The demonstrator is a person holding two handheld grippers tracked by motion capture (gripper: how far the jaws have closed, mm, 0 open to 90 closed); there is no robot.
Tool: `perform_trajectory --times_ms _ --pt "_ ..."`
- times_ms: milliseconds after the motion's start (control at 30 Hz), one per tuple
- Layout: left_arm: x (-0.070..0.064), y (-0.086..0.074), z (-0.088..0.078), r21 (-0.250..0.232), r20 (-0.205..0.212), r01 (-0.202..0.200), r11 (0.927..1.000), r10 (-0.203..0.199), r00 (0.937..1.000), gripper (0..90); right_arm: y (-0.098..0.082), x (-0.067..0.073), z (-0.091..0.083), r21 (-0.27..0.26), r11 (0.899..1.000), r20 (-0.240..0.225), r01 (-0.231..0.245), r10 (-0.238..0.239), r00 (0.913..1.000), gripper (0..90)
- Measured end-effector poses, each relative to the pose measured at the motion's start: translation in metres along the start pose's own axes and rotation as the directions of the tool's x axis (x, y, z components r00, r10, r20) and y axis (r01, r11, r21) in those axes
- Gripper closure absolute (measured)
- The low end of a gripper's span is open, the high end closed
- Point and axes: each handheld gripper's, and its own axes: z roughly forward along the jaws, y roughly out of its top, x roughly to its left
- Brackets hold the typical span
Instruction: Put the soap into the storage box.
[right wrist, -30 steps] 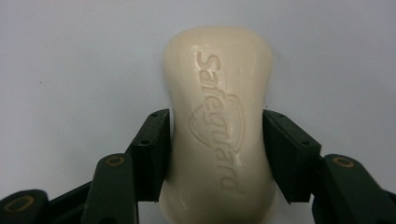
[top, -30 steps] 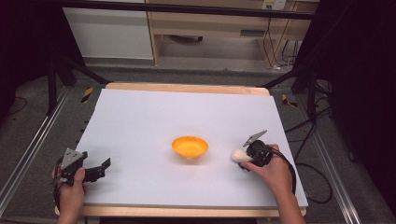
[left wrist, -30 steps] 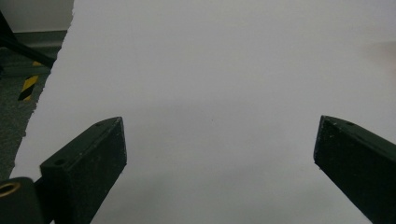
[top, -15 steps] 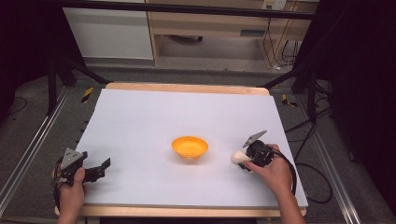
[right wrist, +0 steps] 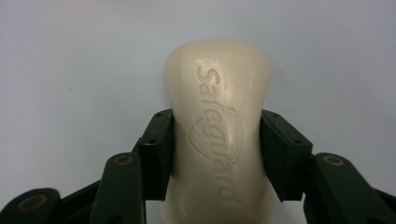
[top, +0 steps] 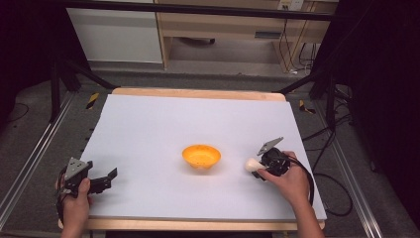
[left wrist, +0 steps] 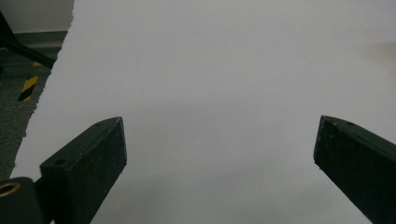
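A cream bar of soap (right wrist: 219,130) with raised lettering sits between the pads of my right gripper (right wrist: 217,154), which is shut on its waist. In the high view that right gripper (top: 258,166) lies low on the white table at the right, and the soap (top: 252,164) points left toward an orange bowl (top: 201,156) in the middle. The soap is a short way right of the bowl, apart from it. My left gripper (top: 106,178) rests at the table's front left corner, and its black jaws (left wrist: 219,158) stand wide open over bare white surface.
The white table (top: 163,124) has a wooden strip along its far and near edges. Metal rails run down both sides on the grey floor. Black cables trail off the right edge near my right hand. A yellow-black floor marker (left wrist: 29,87) lies beyond the left edge.
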Motion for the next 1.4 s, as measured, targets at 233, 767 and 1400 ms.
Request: perform_trajectory --times_ms 233,767,1400 --pt "0.0 0.0 0.0 -0.002 0.0 0.001 1.0 -0.001 1.0 2.1 0.01 0.001 -0.005 -0.016 0.999 -0.017 0.035 -0.035 0.9992 49.4" --pt "0.001 0.0 0.0 -0.003 0.001 0.004 1.0 -0.004 1.0 2.1 0.039 0.007 -0.011 -0.027 0.992 -0.042 0.12 -0.121 0.9918 49.4" --pt "0.001 0.0 0.0 0.0 0.002 0.002 1.0 -0.002 1.0 2.0 0.077 0.018 -0.013 -0.04 0.981 -0.043 0.192 -0.194 0.9801 49.3"
